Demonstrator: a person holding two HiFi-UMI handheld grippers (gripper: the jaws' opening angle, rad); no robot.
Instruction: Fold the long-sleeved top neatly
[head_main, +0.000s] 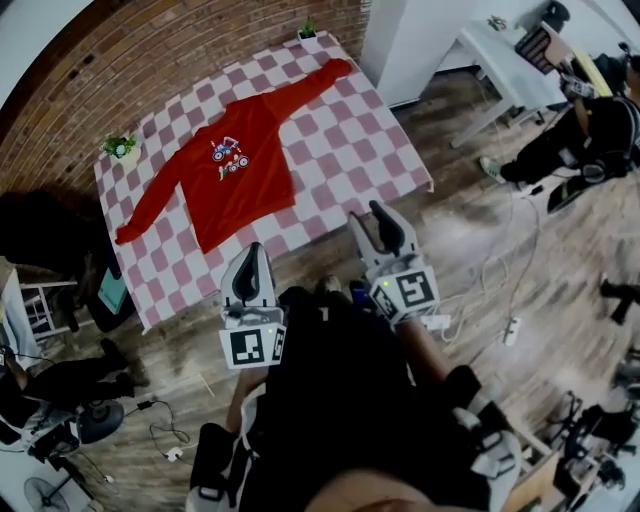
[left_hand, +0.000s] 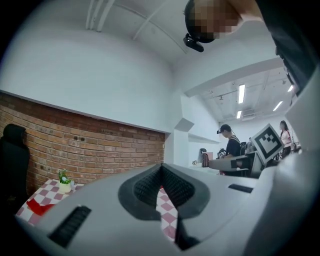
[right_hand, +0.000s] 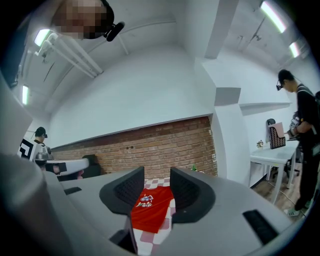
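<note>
A red long-sleeved top (head_main: 235, 170) with a small picture on its chest lies flat on a surface covered with a pink and white checked cloth (head_main: 350, 140). Its front faces up and both sleeves are spread out wide. The top is out past the tips of both pairs of fingers, well apart from them. Its bottom edge is the part closest to the fingers.

The left gripper (head_main: 252, 262) is held in the air on the near side of the surface. Its dark fingers (left_hand: 145, 187) are pressed together with nothing between them. In the left gripper view, a bit of the checked cloth shows below the fingers. Far off to the left of them is a piece of the red top (left_hand: 37, 206).

The right gripper (head_main: 373, 222) is held just beside the left one, near the corner of the surface. Its fingers (right_hand: 187, 190) are apart and hold nothing. In the right gripper view, the red top (right_hand: 150, 207) shows through the gap between them, but it is far ahead and not touching.

A small green plant in a white pot (head_main: 121, 147) stands at the left edge of the surface, far ahead of the left fingers. A second small plant (head_main: 308, 30) stands at the far corner. A red brick wall (head_main: 150, 60) is behind the surface. The wooden floor (head_main: 480, 230) is under the grippers. Off to the right of the right fingers, a person in dark clothes (head_main: 590, 140) sits near a white desk (head_main: 500, 60).
</note>
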